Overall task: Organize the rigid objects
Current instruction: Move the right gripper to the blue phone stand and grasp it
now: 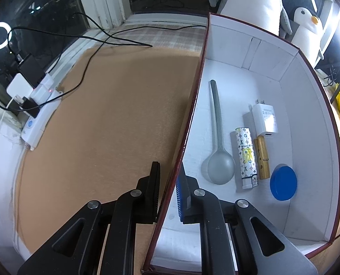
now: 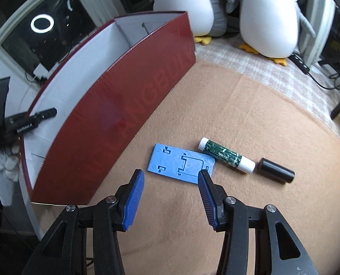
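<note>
Inside box point(image 1: 307, 114): one spoon point(image 1: 218, 137), lighter point(image 1: 245, 158), charger point(image 1: 266, 119), clothespin point(image 1: 262, 158), lid point(image 1: 283, 182).

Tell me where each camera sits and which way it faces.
Left wrist: on the left claw, looking down along its fingers, which straddle the red box's wall; grey spoon inside.
Right wrist: on the right claw, open, looking down at the blue plate on the tan mat.
Shared: the red box.
</note>
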### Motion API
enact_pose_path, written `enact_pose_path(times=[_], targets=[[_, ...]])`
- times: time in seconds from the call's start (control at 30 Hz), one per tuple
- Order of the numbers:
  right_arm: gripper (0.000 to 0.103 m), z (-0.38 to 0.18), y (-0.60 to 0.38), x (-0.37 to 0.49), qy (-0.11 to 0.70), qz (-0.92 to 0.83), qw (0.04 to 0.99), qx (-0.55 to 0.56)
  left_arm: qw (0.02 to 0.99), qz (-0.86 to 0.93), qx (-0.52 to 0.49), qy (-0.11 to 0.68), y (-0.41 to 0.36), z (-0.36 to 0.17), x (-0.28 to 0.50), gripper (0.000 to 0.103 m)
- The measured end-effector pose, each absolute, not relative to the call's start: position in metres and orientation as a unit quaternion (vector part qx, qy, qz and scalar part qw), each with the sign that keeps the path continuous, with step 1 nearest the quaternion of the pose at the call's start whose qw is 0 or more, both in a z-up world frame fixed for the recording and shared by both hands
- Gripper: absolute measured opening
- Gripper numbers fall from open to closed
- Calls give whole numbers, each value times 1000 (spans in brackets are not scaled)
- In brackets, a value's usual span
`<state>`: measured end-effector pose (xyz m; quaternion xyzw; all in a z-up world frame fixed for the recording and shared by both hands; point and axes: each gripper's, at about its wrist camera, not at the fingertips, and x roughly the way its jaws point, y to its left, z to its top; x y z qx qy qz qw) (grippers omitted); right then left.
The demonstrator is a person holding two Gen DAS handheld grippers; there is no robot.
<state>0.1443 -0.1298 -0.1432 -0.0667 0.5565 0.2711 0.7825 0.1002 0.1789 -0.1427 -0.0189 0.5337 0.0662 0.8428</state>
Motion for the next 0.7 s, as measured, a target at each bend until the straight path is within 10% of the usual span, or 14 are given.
enact_pose_path(times=[0.7], targets=[[47,-177,-95,187,579,390,709,-97,833,82,-17,548,178,-146,105,14]])
